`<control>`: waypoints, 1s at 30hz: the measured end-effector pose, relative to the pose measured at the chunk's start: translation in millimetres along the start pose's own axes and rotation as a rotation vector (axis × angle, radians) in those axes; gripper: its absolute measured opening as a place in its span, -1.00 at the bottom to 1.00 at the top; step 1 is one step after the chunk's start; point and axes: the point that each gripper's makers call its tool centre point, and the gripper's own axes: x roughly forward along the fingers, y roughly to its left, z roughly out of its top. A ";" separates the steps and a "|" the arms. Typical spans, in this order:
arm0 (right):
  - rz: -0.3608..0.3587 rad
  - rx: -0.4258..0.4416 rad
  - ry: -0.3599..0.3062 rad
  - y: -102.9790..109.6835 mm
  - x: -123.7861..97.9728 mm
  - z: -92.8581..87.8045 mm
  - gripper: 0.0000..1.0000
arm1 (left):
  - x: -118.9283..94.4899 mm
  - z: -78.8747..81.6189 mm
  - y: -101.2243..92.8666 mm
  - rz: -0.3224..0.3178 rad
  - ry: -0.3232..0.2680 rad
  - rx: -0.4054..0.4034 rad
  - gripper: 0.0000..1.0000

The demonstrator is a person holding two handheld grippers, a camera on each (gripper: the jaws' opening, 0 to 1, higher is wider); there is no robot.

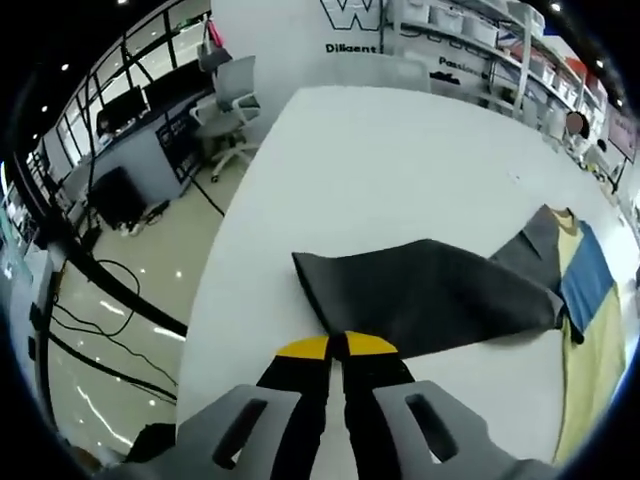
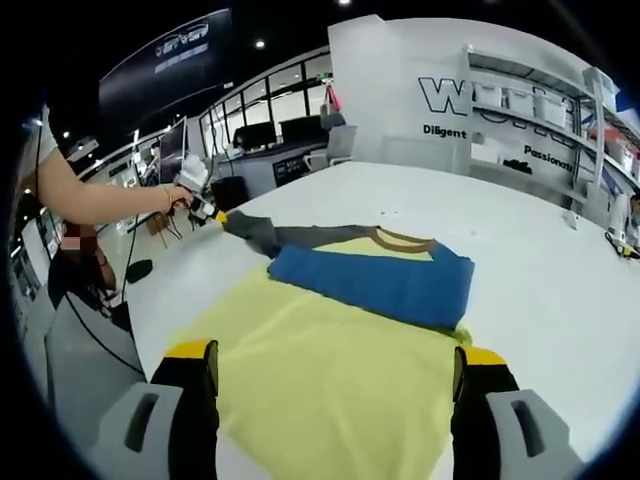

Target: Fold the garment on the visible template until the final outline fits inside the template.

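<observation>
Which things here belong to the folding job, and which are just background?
Job:
- garment, yellow body, blue panel
- its grey sleeve, pinched in the left claw
- right claw, open over the yellow cloth
- white table

Background:
- office chairs
- shelving
- floor cables

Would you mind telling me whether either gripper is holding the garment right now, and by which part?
The left gripper is shut on the end of the garment's grey sleeve, pulled out across the white table. The right gripper is open above the yellow body, holding nothing.

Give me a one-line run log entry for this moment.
left tool: shut on grey sleeve, pulled out flat | right tool: open above yellow shirt | blue sleeve: folded across chest | white table
</observation>
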 end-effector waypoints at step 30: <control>0.037 -0.023 -0.008 6.2 5.2 4.4 0.95 | -67.1 73.6 -155.3 -0.278 -0.223 0.270 -0.86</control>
